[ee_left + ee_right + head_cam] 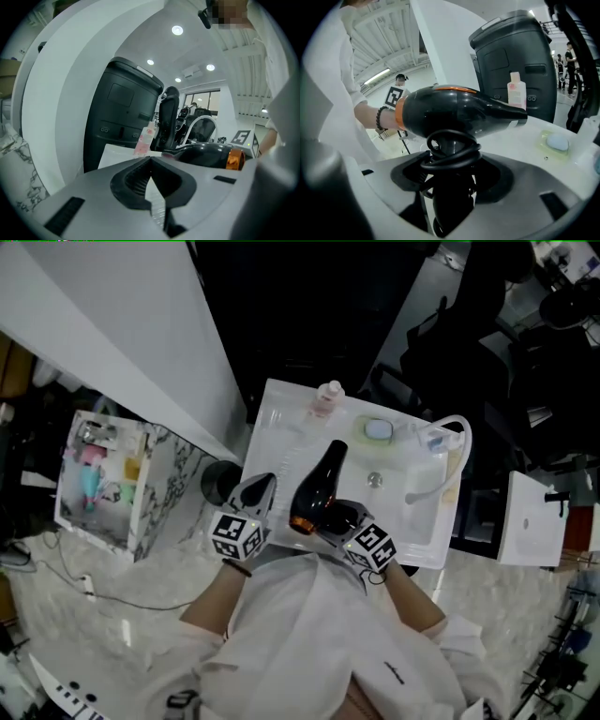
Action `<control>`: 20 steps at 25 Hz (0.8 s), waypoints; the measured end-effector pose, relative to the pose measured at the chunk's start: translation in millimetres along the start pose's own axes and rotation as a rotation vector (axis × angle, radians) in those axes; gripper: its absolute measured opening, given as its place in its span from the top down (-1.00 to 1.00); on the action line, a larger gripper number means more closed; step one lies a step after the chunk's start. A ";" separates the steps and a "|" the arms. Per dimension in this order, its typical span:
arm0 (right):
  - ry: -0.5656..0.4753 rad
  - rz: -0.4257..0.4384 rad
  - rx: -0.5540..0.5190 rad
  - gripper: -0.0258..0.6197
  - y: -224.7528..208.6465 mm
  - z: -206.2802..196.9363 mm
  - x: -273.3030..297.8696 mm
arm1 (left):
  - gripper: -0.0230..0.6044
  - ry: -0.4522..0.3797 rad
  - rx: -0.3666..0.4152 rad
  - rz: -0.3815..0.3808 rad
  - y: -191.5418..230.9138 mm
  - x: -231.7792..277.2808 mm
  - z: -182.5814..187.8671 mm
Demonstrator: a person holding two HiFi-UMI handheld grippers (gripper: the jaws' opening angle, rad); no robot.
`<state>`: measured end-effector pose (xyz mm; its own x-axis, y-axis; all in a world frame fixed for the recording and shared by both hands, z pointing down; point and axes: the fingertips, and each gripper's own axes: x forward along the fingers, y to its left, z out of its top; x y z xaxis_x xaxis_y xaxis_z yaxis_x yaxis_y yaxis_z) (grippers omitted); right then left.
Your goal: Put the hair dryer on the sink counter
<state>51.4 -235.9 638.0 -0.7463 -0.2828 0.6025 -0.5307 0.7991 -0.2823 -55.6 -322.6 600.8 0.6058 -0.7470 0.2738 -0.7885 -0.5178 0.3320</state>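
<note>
Hair dryer in R hand-held gripper over counter; soap in dish.

I see a pink bottle standing far ahead of me, with a pale soap bar to its right. A clear organizer sits far left.

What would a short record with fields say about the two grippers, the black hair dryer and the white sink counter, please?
right gripper: shut on the handle of the black hair dryer with an orange ring; black cord looped round the handle
left gripper: jaws together, nothing between them
dryer position: over the white sink counter, beside the basin; contact not clear
also on counter: pink bottle, pale bar of soap
</note>
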 end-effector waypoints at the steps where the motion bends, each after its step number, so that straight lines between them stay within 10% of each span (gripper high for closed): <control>1: 0.024 0.005 -0.003 0.02 -2.7 -5.4 5.1 | 0.85 0.014 -0.001 0.006 3.5 1.5 -5.6; 20: 0.341 0.088 -0.139 0.02 -25.1 -62.3 78.9 | 0.85 0.190 -0.044 0.092 21.2 21.4 -67.6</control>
<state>30.9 -245.3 739.1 -0.5979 -0.0360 0.8007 -0.3933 0.8836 -0.2540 -52.1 -321.4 674.6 0.5438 -0.6960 0.4689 -0.8386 -0.4291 0.3357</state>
